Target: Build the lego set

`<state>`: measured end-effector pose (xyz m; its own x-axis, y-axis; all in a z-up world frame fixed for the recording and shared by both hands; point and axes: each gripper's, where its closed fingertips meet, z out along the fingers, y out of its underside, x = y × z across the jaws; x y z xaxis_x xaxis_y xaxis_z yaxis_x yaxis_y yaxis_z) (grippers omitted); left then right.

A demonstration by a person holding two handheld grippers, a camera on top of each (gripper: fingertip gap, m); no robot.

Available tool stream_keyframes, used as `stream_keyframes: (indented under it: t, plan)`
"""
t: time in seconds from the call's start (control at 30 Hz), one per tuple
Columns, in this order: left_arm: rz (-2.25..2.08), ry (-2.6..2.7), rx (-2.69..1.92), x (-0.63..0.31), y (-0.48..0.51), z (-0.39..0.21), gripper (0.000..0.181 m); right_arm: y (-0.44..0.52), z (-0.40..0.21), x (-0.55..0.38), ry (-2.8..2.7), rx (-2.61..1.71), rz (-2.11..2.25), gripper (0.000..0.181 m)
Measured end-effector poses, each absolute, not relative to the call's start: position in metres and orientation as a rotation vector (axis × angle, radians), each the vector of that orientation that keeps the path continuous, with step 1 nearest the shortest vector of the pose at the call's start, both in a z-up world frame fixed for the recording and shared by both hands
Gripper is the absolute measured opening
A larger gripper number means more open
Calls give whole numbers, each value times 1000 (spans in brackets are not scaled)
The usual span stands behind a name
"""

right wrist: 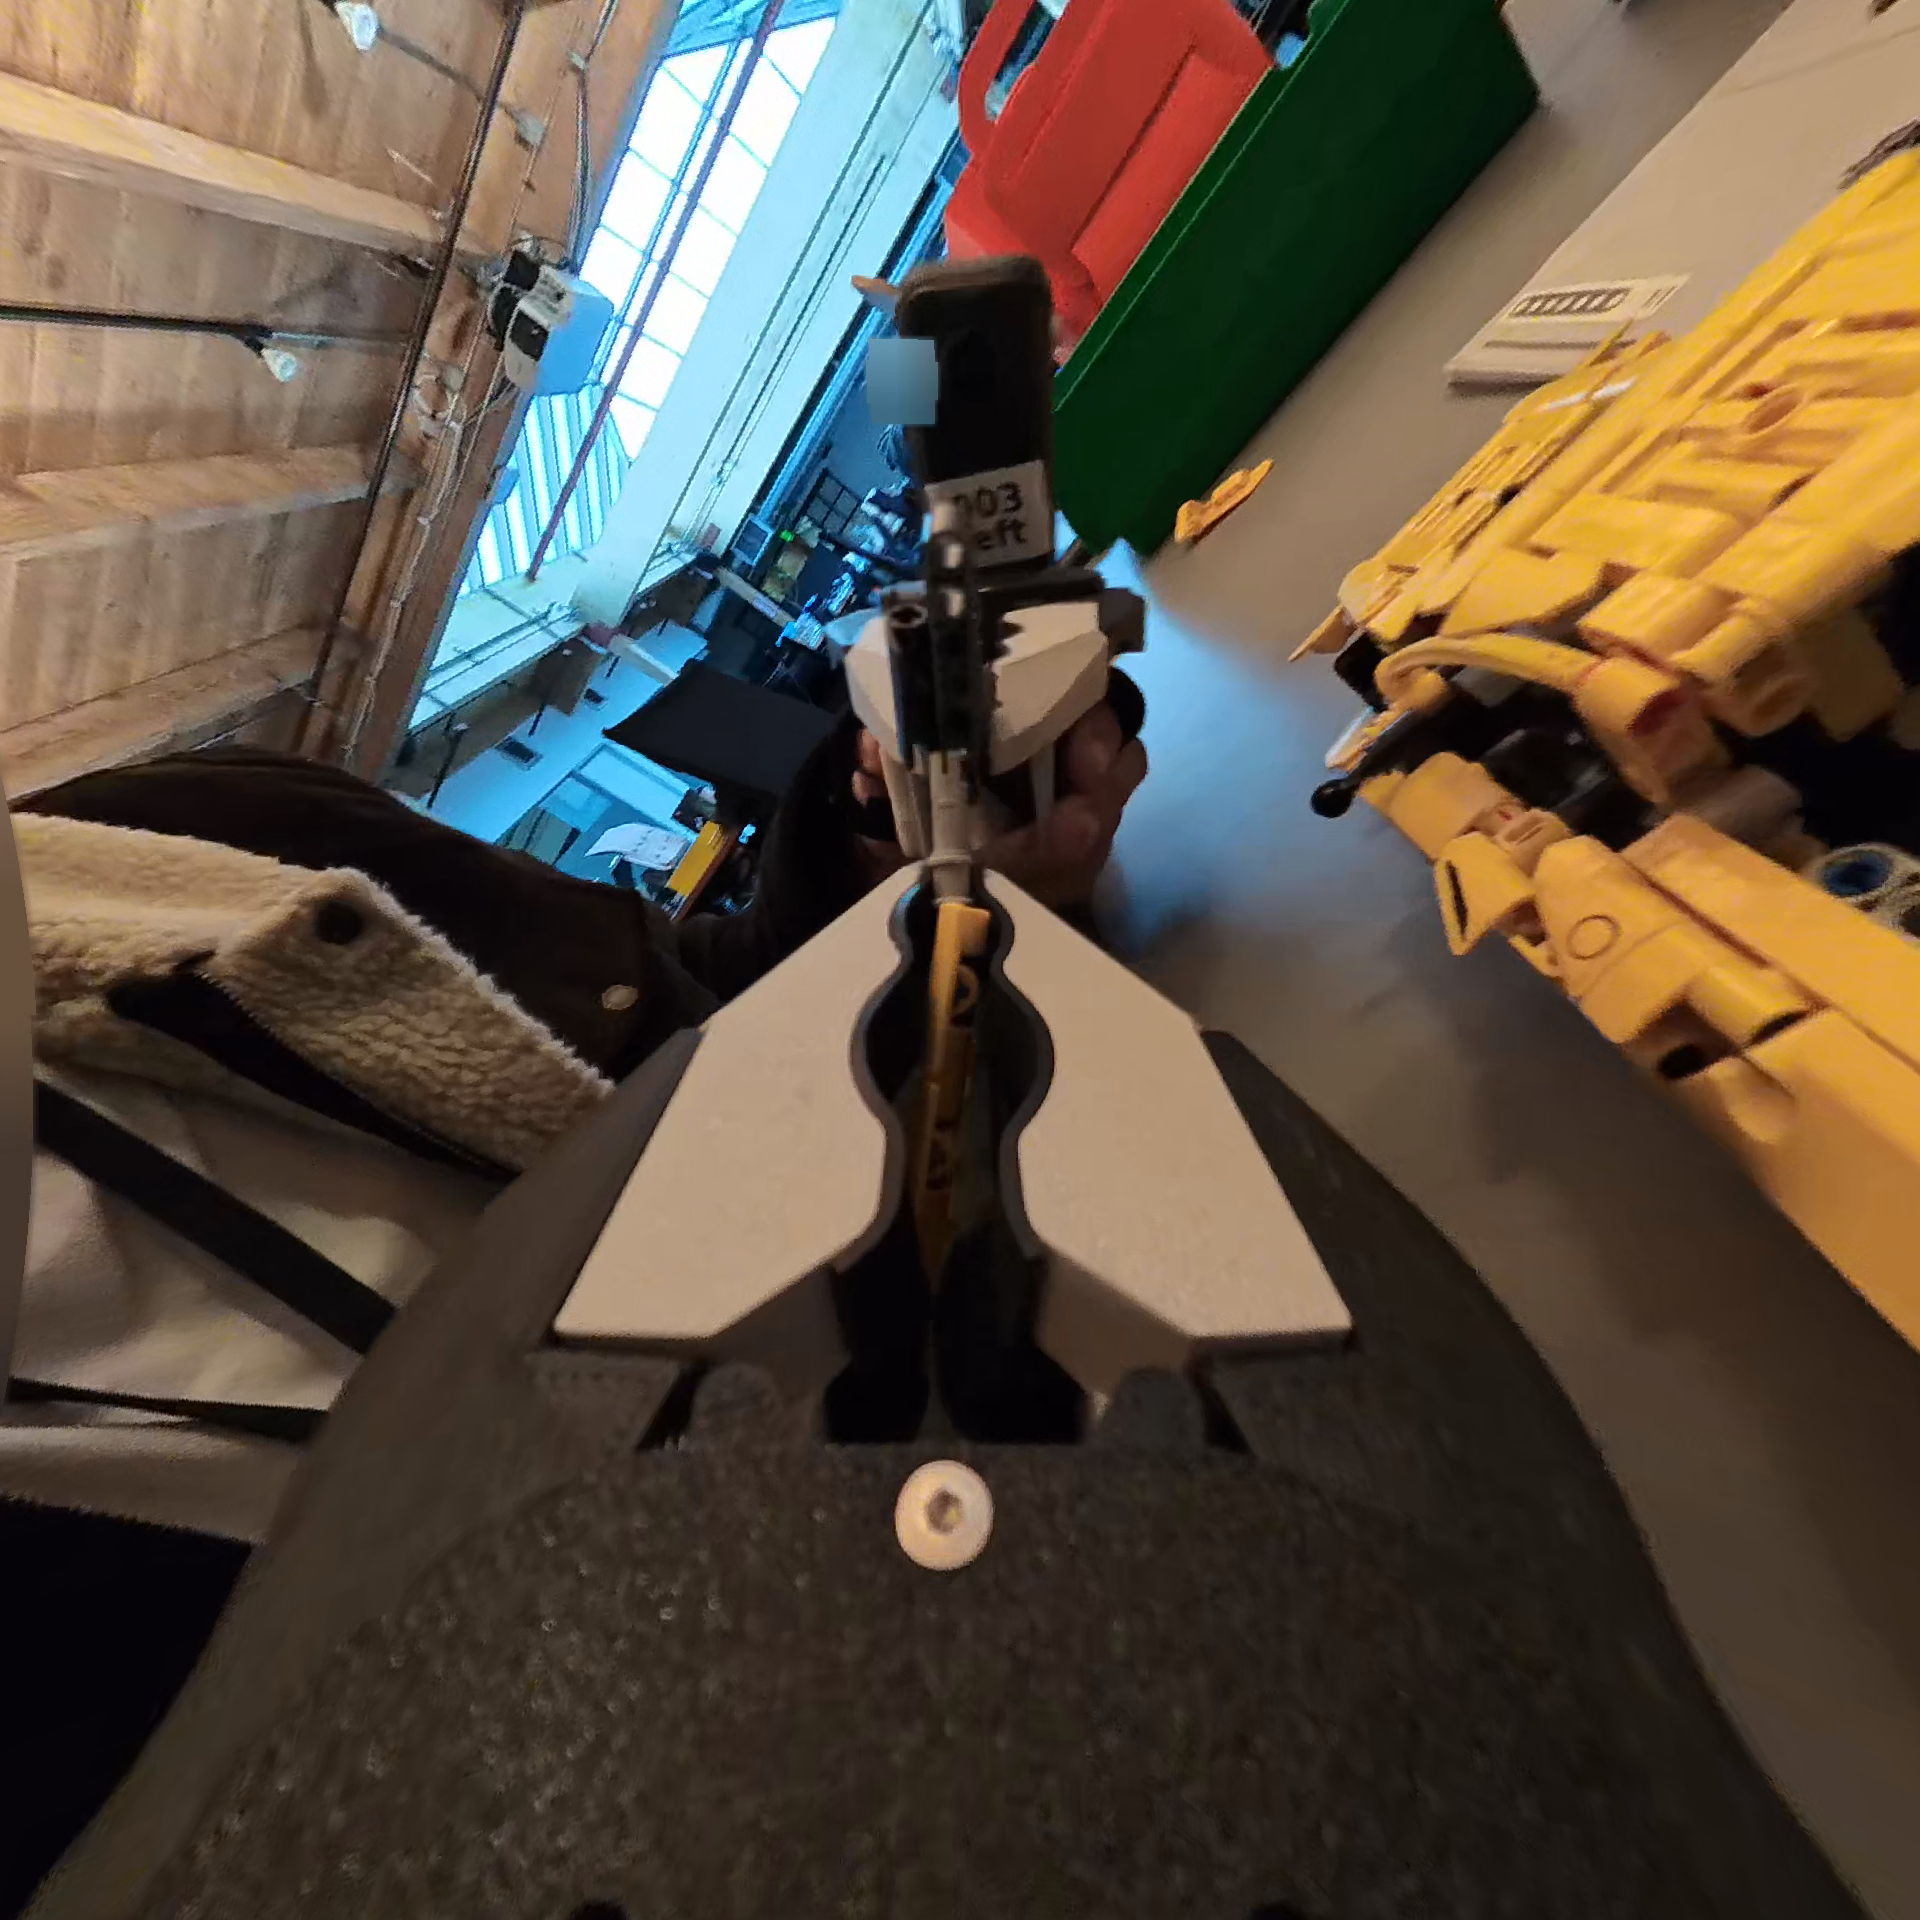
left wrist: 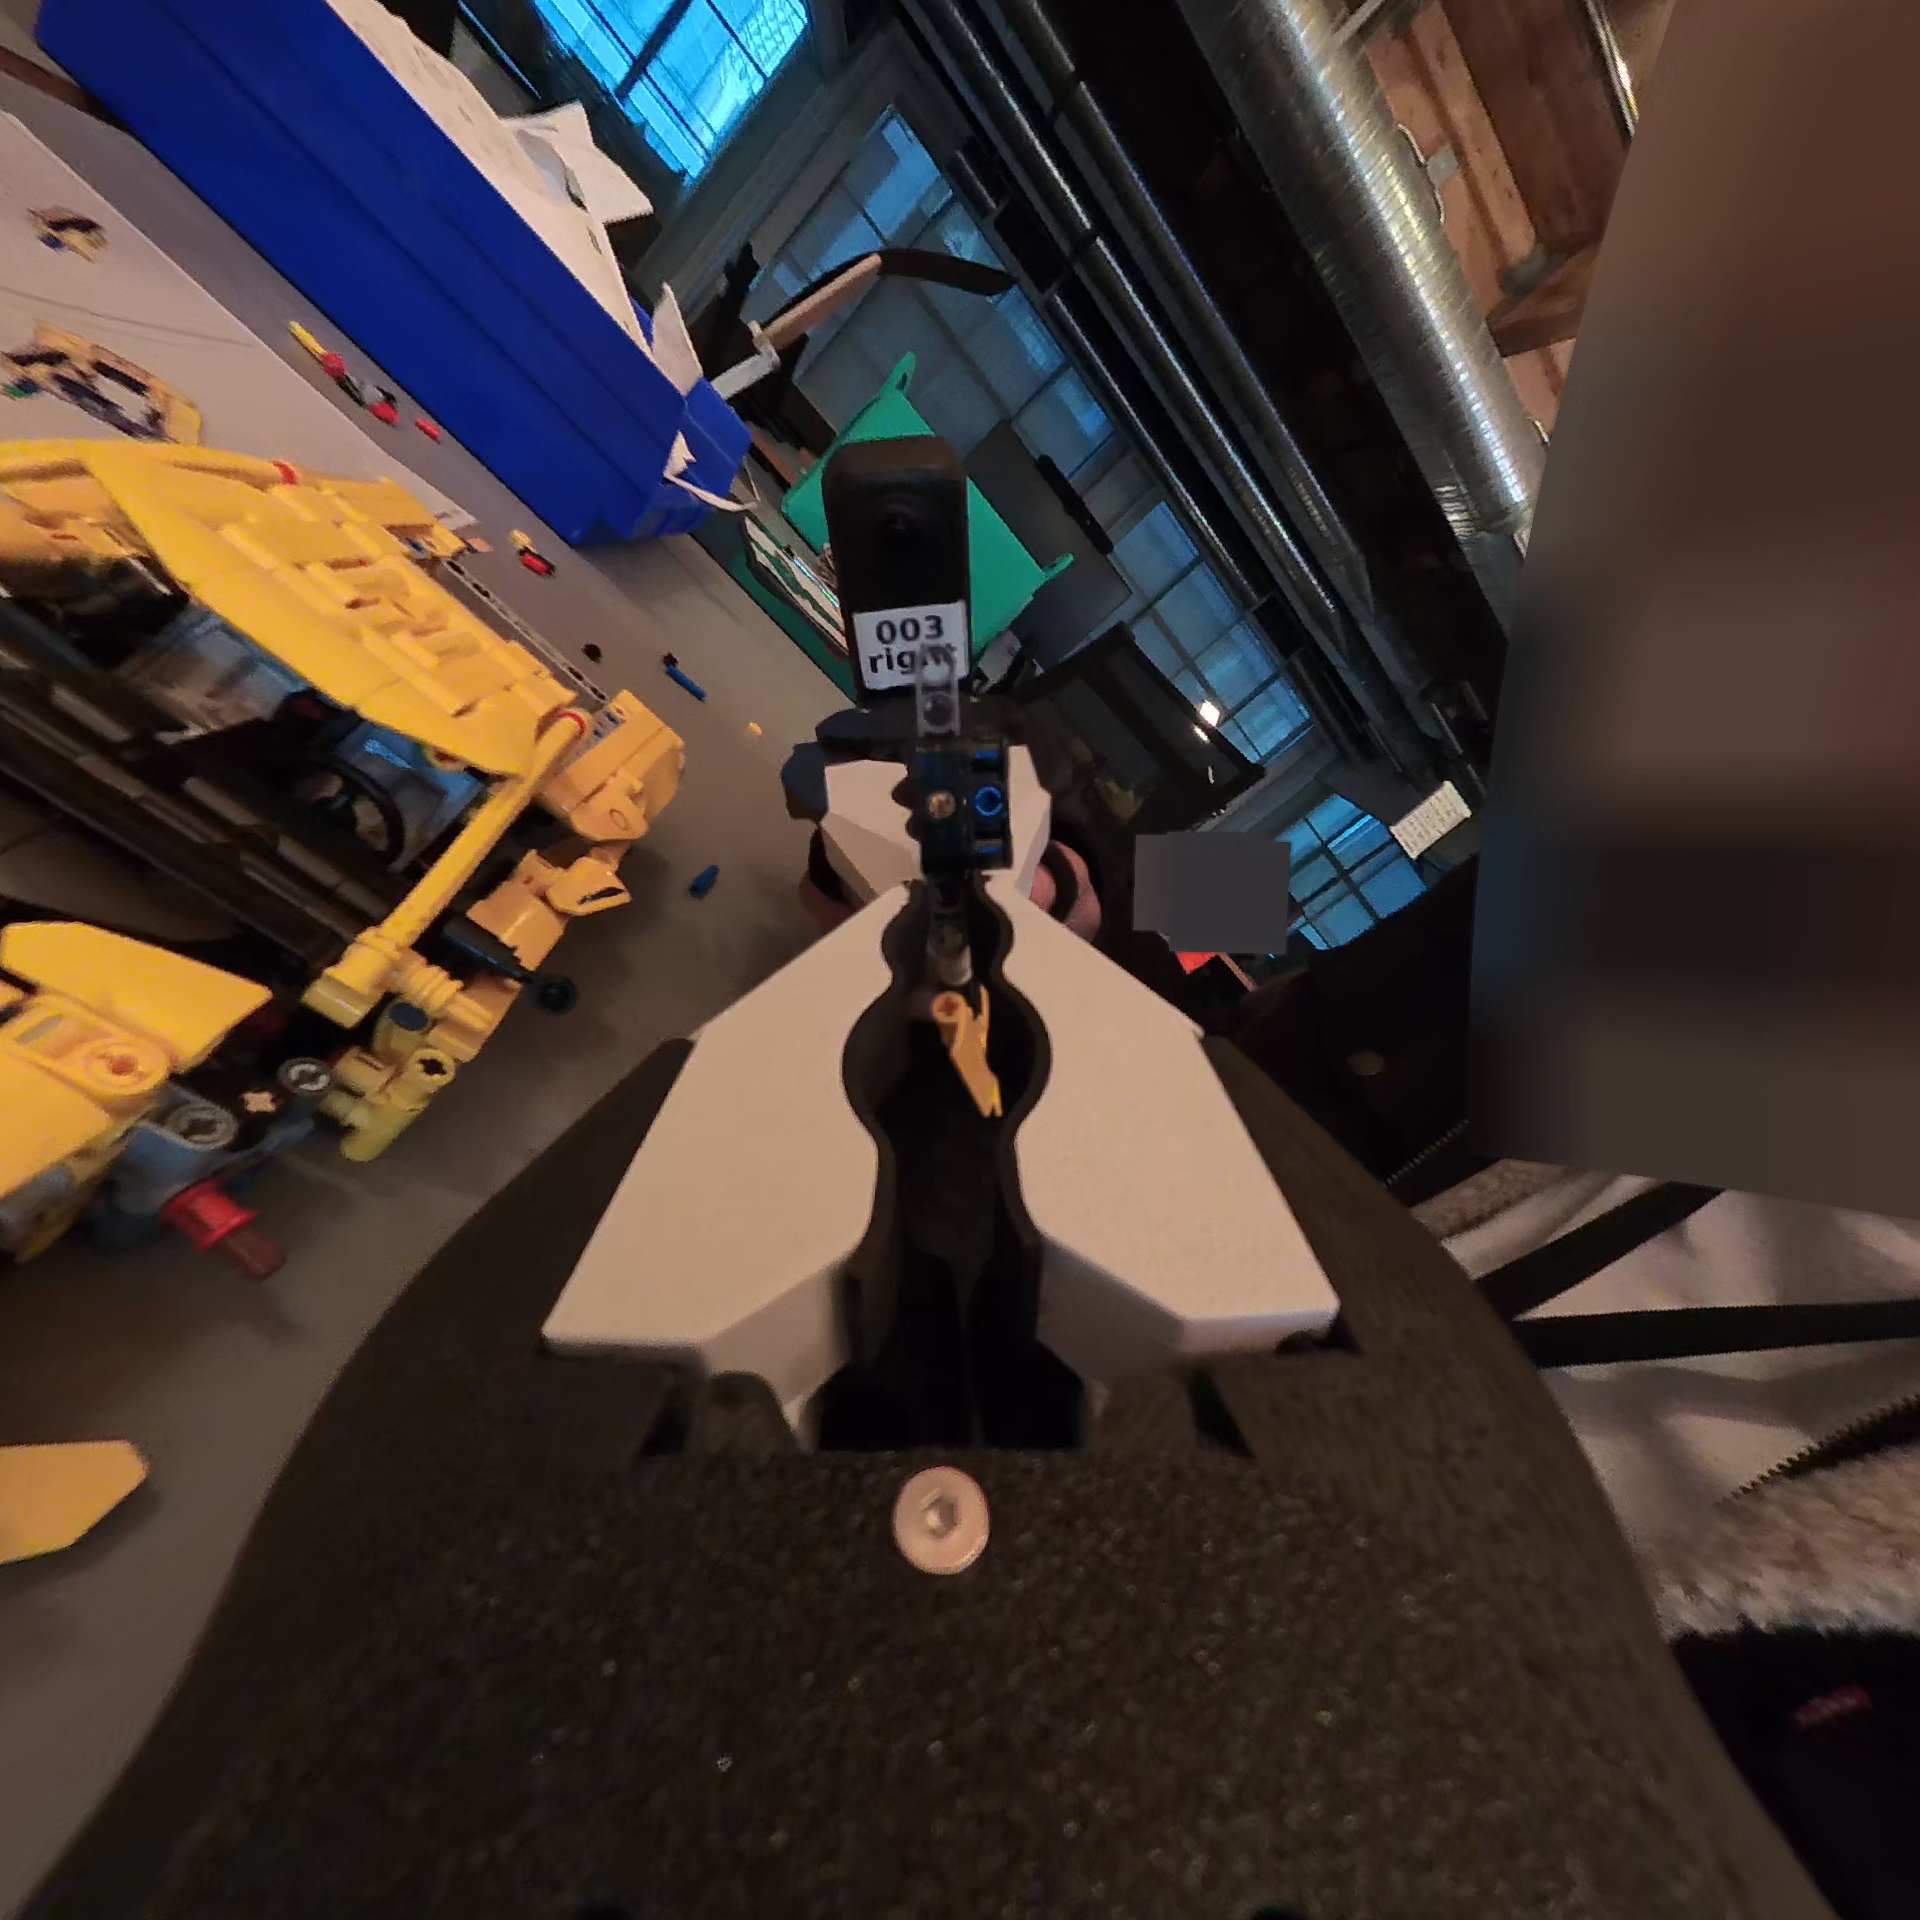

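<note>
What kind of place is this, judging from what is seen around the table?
Probably a workshop or industrial loft used as a workspace. Overhead run a metal duct and wooden beams, with tall gridded windows. On the grey table stand storage bins beside a large yellow lego model.
</note>
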<state>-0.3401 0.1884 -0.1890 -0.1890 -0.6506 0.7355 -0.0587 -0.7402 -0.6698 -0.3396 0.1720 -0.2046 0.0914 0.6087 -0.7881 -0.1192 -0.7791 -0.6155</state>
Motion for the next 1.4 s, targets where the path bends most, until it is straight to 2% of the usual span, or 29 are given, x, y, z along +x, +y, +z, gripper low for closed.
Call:
stream_keyframes:
  t: [0.37,0.73,1.0,1.4]
  plan:
    - [-2055,856,-1727,-336,179,-195,6,172,-208,-336,-510,-1866,1664,5]
    - [-1770,1263,-1888,-334,155,-231,7,160,-237,-334,-637,-2074,1646,4]
    - [-2015,1188,-1891,-335,151,-222,6,156,-231,-336,-639,-2028,1716,4]
    - [-1918,1375,-1971,-328,133,-240,6,128,-255,-338,-826,-2152,1740,11]
